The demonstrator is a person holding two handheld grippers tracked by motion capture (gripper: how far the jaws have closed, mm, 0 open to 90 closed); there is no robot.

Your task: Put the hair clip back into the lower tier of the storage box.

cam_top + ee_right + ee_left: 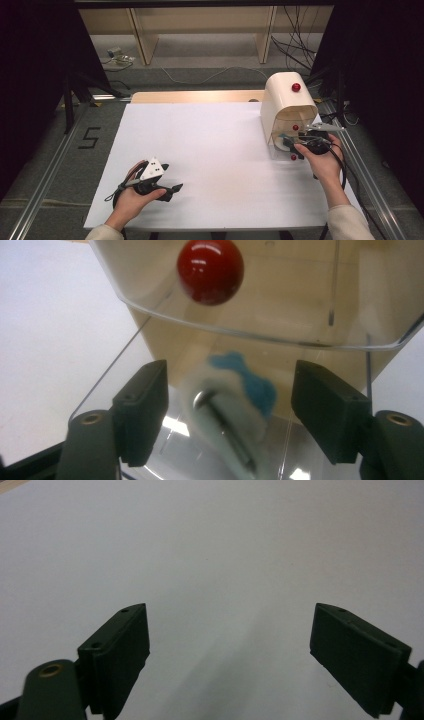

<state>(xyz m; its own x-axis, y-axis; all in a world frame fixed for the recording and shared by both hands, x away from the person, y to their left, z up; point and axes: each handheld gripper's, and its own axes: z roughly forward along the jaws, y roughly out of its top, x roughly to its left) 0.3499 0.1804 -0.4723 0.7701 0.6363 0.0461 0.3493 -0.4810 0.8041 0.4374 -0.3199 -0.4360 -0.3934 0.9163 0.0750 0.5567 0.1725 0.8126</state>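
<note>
The right gripper is reaching into the open front of the cream box at the far right of the worktop, probably to leave the blurred blue and white object inside; its fingers are standing apart, not pressing it. The left gripper is resting low at the near left, fingers spread over nothing.
</note>
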